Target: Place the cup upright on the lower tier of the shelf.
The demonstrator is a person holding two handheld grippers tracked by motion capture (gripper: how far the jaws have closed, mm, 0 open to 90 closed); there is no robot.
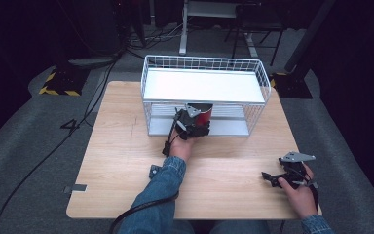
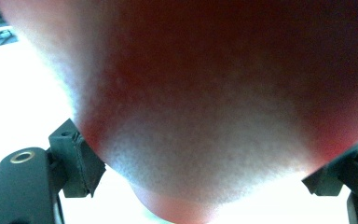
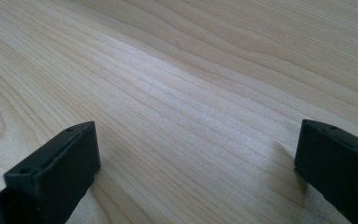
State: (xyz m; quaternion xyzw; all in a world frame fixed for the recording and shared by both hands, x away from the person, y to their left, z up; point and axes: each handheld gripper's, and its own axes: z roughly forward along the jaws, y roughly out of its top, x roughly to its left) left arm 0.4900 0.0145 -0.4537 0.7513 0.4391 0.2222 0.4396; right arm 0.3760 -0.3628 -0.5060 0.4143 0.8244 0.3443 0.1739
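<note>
A red cup [image 1: 205, 113] with a dark rim stands on the lower shelf of a white wire rack [image 1: 203, 86] at the back of the wooden table [image 1: 126, 146]. My left gripper [image 1: 198, 125] reaches into the rack's front opening. In the left gripper view the red cup [image 2: 205, 93] sits blurred and very close between both pads [image 2: 80, 161], which press its sides, so my left gripper [image 2: 205, 179] is shut on it. My right gripper [image 1: 269, 178] rests near the table's front right corner. Its jaws stand wide apart over bare wood, open and holding nothing [image 3: 196, 168].
The rack's white top shelf [image 1: 202, 85] overhangs the cup and my left gripper. A small dark clip [image 1: 154, 171] lies by the left forearm, and a grey tab [image 1: 78, 188] sits at the table's front left edge. Cables run over the floor to the left.
</note>
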